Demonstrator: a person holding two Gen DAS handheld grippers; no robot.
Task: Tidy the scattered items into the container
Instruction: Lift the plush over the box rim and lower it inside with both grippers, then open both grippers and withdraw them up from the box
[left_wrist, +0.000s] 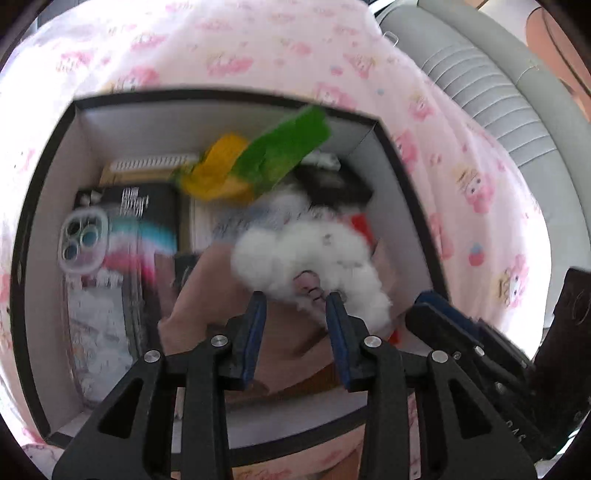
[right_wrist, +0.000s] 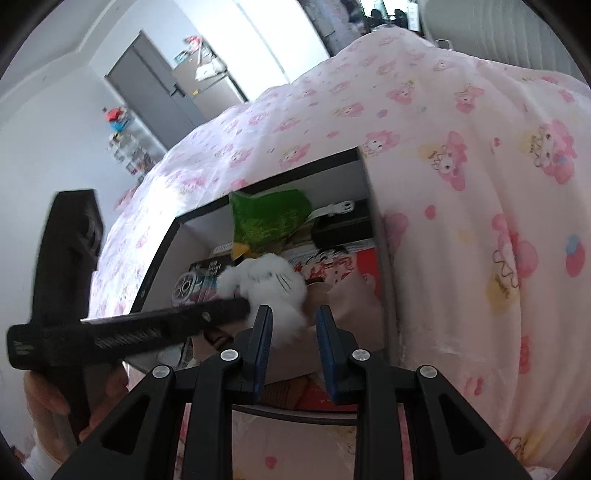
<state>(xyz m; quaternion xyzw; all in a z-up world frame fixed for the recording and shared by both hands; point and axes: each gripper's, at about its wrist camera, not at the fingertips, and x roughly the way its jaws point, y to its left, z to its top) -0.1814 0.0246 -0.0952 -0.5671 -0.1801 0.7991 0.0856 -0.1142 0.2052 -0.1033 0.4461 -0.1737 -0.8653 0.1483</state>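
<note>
While both grippers hang narrowly parted and empty, one box holds one white plush.

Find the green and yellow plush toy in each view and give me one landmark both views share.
Left wrist: green and yellow plush toy upper middle, inside the box, near its far wall.
Right wrist: centre, at the box's far side.
Shared landmark: white fluffy toy just below it.

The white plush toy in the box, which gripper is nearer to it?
Left. The left gripper sits right at the white plush toy, inside the box; the right gripper hangs just behind it.
</note>
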